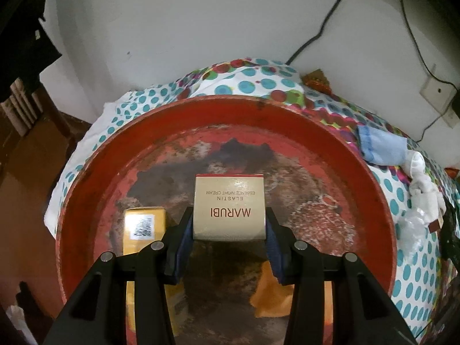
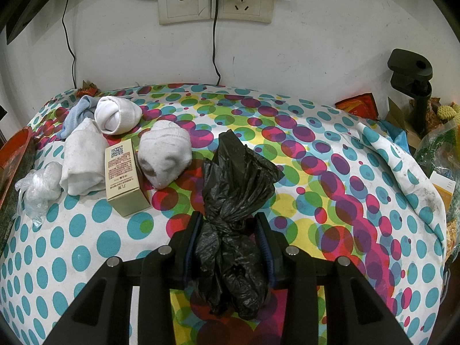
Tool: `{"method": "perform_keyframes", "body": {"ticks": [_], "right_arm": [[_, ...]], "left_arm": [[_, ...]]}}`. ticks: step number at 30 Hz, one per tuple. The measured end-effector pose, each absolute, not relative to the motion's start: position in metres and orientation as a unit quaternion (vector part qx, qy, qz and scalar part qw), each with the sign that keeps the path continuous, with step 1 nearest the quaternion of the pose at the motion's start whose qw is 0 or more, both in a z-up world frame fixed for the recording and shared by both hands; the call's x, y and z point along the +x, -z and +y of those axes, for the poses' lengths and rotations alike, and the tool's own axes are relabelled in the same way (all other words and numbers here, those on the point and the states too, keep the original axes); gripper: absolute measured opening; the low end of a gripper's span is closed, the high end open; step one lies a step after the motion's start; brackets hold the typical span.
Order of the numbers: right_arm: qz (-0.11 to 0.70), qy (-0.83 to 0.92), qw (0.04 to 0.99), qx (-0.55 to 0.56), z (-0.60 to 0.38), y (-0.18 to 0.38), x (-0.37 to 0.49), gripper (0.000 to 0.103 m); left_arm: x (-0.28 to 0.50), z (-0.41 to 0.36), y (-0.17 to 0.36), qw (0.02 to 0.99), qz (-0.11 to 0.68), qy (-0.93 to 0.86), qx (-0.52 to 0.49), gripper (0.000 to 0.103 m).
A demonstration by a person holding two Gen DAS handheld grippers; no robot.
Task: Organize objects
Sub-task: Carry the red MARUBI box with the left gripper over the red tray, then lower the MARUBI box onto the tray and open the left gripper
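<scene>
Left wrist view: left gripper (image 1: 229, 224) pinches a beige cream box (image 1: 229, 207), blue pads pressed against both its sides, print reading upside down. Box is held above the worn floor of a round red tray (image 1: 80, 172); whether its far end touches the tray, cannot tell. A yellow box (image 1: 144, 230) with a QR label lies in the tray just left of the gripper; an orange scrap (image 1: 271, 296) shows lower down between the fingers. Tray rests on a dotted cloth (image 1: 402, 198). Right wrist view: right gripper (image 2: 230, 230) is clamped on a crumpled black plastic bag (image 2: 238, 178), which bunches between the pads and spills forward onto the cloth. Well left of it: a tall beige box (image 2: 122, 176) lying flat, a grey-white rolled sock (image 2: 165, 155) touching it, two more white socks (image 2: 82, 161), a blue sock (image 2: 77, 112), and a clear plastic wad (image 2: 38, 187).
</scene>
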State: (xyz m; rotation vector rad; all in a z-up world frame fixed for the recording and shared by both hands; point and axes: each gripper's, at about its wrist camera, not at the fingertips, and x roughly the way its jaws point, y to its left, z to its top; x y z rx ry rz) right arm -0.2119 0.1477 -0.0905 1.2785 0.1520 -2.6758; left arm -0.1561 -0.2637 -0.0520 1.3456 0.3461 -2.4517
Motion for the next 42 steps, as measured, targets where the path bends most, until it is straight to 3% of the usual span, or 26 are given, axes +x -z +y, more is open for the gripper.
{"method": "perform_keyframes", "body": {"ticks": [28,35,42], "right_arm": [[0.053,0.898,0.084,0.429,0.145,0.09,-0.211,0.038],[0.055,0.898,0.082,0.429,0.145,0.09,-0.21,0.038],[0.064,0.899,0.077,0.427,0.148,0.09,-0.212,0.037]], "left_arm": [[-0.146,-0.3,0.055,0.192,0.116,0.851,0.476,0.043],[-0.139,-0.299,0.048,0.179,0.132,0.854,0.47,0.056],[-0.112,-0.292,0.028,0.177,0.134,0.864,0.452,0.076]]}}
